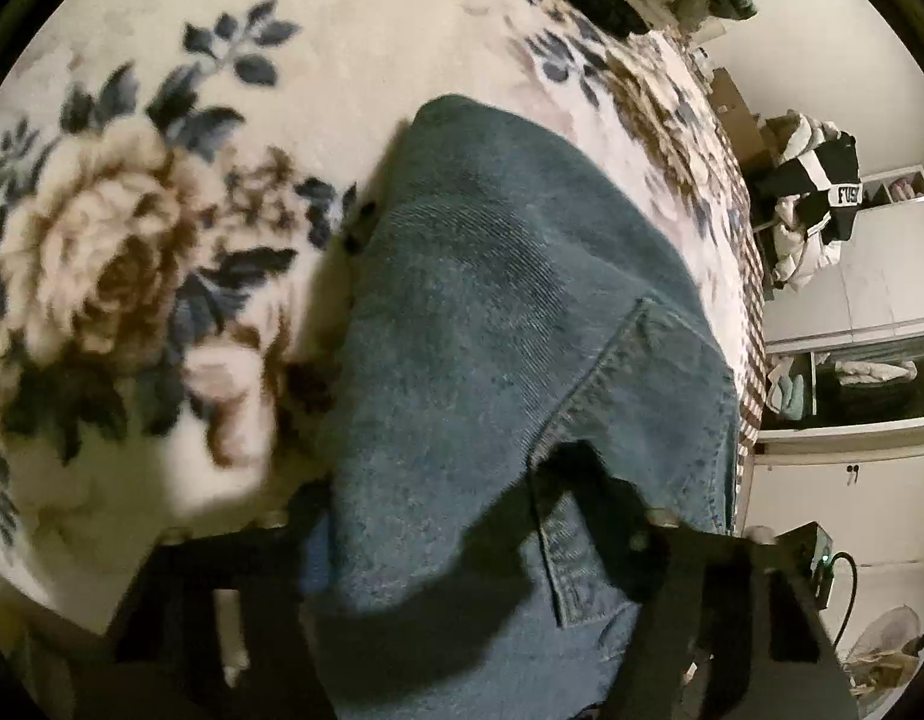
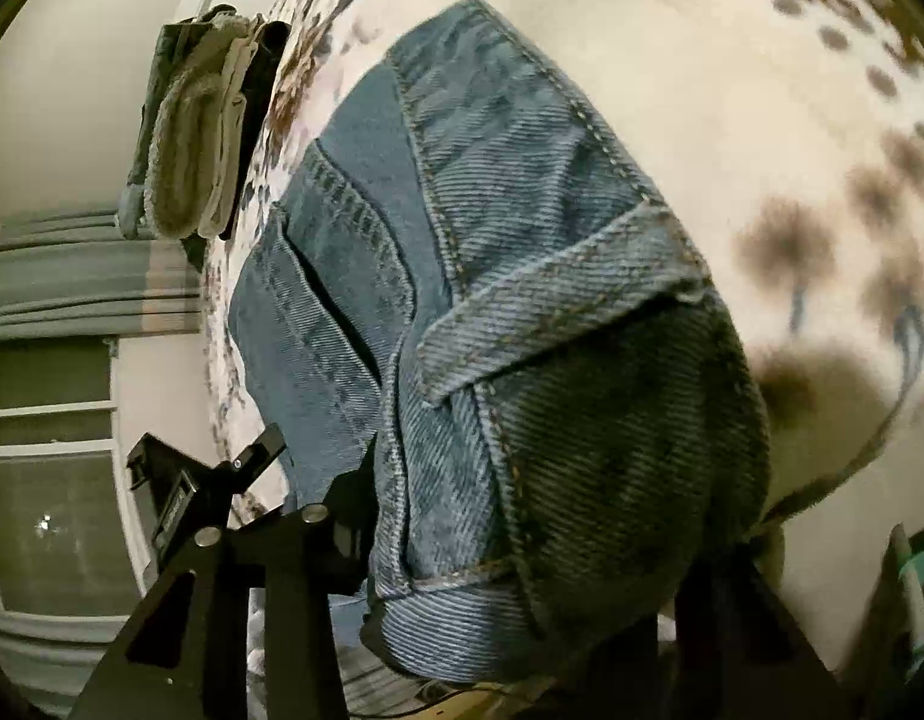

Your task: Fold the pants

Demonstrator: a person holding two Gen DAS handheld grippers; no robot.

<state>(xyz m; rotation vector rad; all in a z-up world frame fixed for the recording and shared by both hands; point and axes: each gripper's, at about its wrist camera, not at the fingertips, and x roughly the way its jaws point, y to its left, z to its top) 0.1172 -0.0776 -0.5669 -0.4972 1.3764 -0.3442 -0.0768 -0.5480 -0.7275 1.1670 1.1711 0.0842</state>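
Note:
Blue denim pants (image 1: 498, 324) lie on a floral blanket (image 1: 162, 240) and fill the middle of the left wrist view, a back pocket seam showing. My left gripper (image 1: 456, 516) is shut on the pants' near edge, its black fingers (image 1: 594, 480) on either side of the cloth. In the right wrist view the pants (image 2: 522, 300) are bunched in layers with hems and seams showing. My right gripper (image 2: 522, 540) is shut on that bundle, which hides the fingertips.
The blanket (image 2: 762, 120) covers a bed. Folded towels (image 2: 192, 138) are stacked at the bed's far end. A pile of clothes (image 1: 816, 192) and white cupboards (image 1: 852, 360) stand past the bed's right edge. A curtain and window (image 2: 48, 420) are at the left.

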